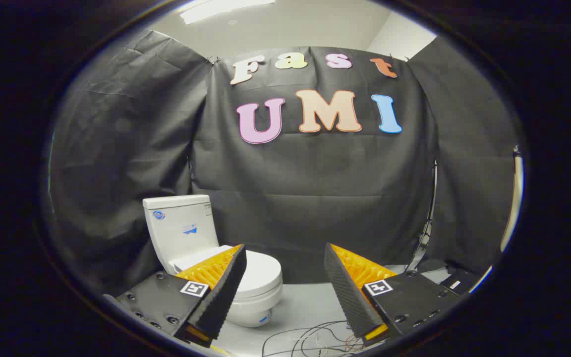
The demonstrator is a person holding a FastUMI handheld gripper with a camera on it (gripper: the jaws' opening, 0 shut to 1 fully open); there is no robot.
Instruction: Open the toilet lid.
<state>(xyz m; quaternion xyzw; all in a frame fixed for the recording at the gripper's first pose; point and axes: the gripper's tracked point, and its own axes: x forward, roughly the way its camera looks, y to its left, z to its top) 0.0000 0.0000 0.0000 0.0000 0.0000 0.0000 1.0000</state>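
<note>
Over by the black cloth wall [315, 198], toward the left, a small white toilet [206, 248] is sitting on the pale floor [305, 307], its tall tank [179, 225] standing upright with two little stickers showing on its side. Its lid [260, 272] is lying flat and closed over the rounded bowl, smooth and glossy. The gripper [285, 270] is hanging short of it with its fingers spread wide apart and gripping nothing; the left finger [221, 292] is overlapping the near side of the lid and bowl, though I cannot tell whether it is touching. Between the fingers, a tangle of thin cables [310, 339] is lying on the floor. Beyond the right finger [350, 292], a dark cord is running down the cloth.
</note>
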